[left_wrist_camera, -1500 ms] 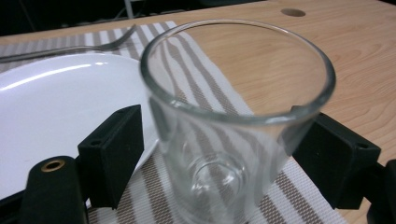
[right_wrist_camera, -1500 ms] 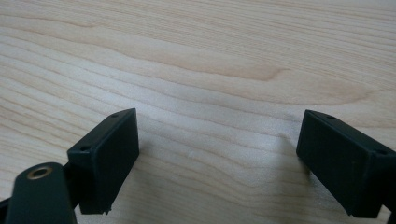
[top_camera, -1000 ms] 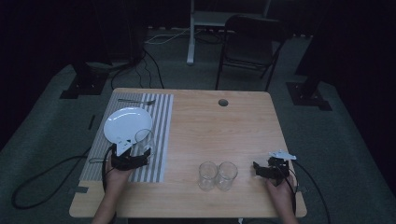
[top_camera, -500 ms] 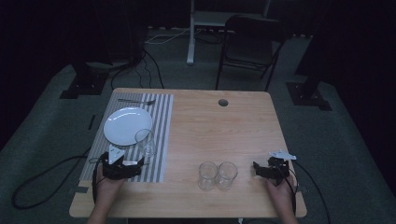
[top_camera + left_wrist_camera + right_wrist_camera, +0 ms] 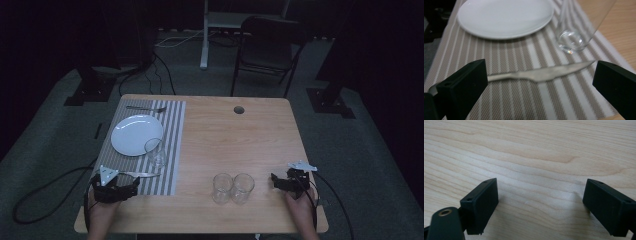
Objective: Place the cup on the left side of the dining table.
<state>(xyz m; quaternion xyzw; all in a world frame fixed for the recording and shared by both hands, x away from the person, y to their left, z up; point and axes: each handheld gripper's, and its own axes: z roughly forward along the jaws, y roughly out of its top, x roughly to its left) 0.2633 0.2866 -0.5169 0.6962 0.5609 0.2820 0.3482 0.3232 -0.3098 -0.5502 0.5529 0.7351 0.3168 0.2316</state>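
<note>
Left gripper view: jaws spread wide on the left gripper point(image 5: 537, 82), knife point(image 5: 541, 73) lying flat on the striped placemat point(image 5: 506, 52) between them. Best to go low, clear of the glass point(image 5: 574, 37). Right gripper point(image 5: 540, 205) gapes empty over bare table point(image 5: 529, 150).

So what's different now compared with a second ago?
The left gripper has pulled back from the glass on the placemat toward the table's near edge, jaws open, leaving the knife lying on the striped placemat. The right gripper, plate, fork and the two glasses stayed put.
</note>
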